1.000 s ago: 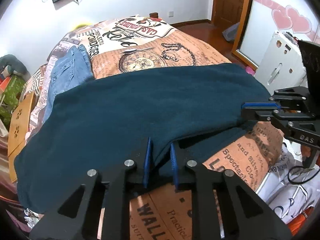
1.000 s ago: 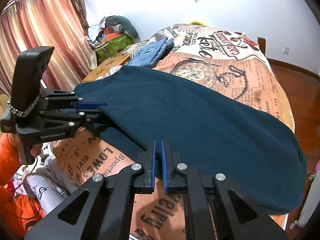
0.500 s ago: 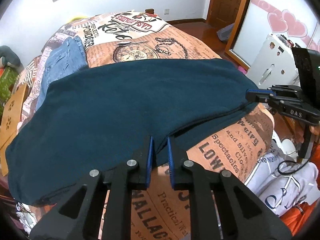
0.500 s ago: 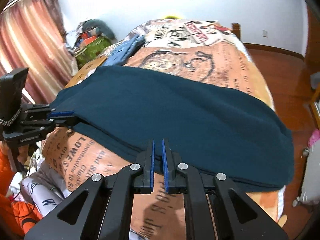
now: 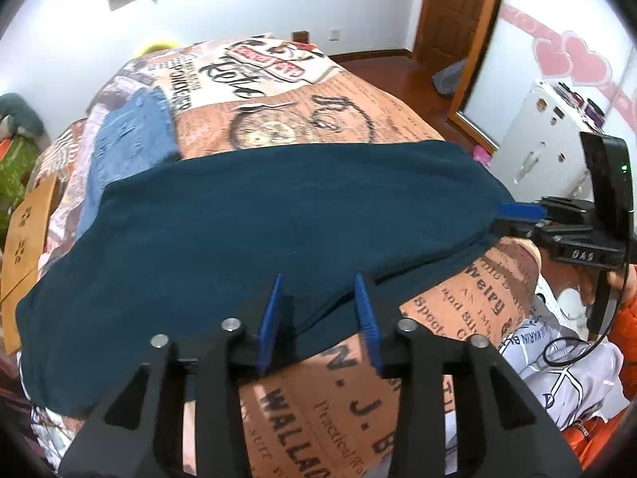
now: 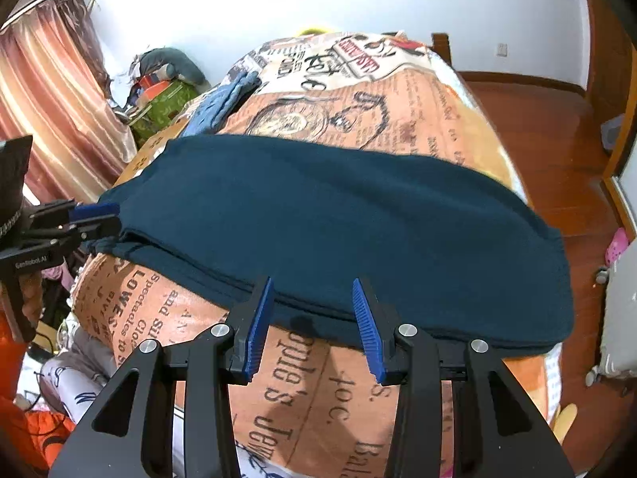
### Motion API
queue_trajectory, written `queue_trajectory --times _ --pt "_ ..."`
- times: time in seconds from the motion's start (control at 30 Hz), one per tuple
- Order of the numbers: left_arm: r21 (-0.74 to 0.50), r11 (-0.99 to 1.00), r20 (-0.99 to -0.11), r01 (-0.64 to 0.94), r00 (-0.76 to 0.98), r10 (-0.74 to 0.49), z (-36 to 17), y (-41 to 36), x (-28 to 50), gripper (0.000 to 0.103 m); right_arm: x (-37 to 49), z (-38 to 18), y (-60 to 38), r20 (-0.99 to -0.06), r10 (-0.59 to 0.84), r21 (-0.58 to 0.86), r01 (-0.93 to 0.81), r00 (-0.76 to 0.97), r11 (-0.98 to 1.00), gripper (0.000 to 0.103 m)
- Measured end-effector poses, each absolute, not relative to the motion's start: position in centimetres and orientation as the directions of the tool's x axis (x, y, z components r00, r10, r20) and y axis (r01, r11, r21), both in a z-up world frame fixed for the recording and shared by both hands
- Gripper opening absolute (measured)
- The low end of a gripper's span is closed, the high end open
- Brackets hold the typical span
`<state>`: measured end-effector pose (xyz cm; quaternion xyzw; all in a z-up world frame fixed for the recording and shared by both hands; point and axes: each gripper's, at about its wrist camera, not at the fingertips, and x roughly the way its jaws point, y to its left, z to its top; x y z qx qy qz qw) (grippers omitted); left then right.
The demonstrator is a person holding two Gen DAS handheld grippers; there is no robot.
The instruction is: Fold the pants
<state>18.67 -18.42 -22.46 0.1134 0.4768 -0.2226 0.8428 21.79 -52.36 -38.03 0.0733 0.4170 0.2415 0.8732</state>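
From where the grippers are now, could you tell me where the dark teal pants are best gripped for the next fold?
Take the dark teal pants at their two short ends, coming in from the bed's near edge. They lie flat as one long band across the bedspread, layered edges facing the opening left gripper and right gripper.

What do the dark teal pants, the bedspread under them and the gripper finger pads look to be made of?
Dark teal pants: soft knit or fleece, matte, with no sheen or visible weave; probably sweatpant cotton.
Bedspread: smooth printed textile in orange newsprint, slightly plush, perhaps flannel.
Finger pads: blue ribbed plastic or rubber, fine grooves showing, on the matte black right gripper; the left gripper looks alike. Both jaws are opening.
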Motion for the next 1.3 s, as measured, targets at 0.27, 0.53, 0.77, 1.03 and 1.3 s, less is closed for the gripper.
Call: queue_trajectory --times 0.27,0.53,0.77,1.03,1.3 --pt "0.051 0.850 -0.882 0.524 0.424 -0.208 -25.3 -19.9 19.2 0.043 22.8 -39.8 -50.0 -0.745 0.476 0.287 -0.419 0.468 0.861 0.038" --pt "0.015 0.863 -0.881 0.505 0.416 -0.227 -25.3 -20.4 20.6 0.038 22.9 -40.2 -48.6 -0.769 0.448 0.226 -0.461 0.456 0.858 0.038" --pt "0.002 0.859 -0.878 0.512 0.412 -0.244 -25.1 -21.2 20.8 0.027 23.2 -40.0 -47.8 -0.740 0.460 0.210 -0.482 0.491 0.851 0.022" --pt "0.006 0.844 -0.865 0.536 0.425 -0.264 -24.2 -21.3 19.7 0.018 22.5 -38.3 -48.9 -0.677 0.519 0.258 -0.493 0.521 0.831 0.011" --pt "-0.001 0.833 -0.876 0.553 0.402 -0.267 -24.7 -21.4 18.6 0.018 22.2 -38.8 -49.1 -0.694 0.545 0.306 -0.493 0.471 0.815 0.014"
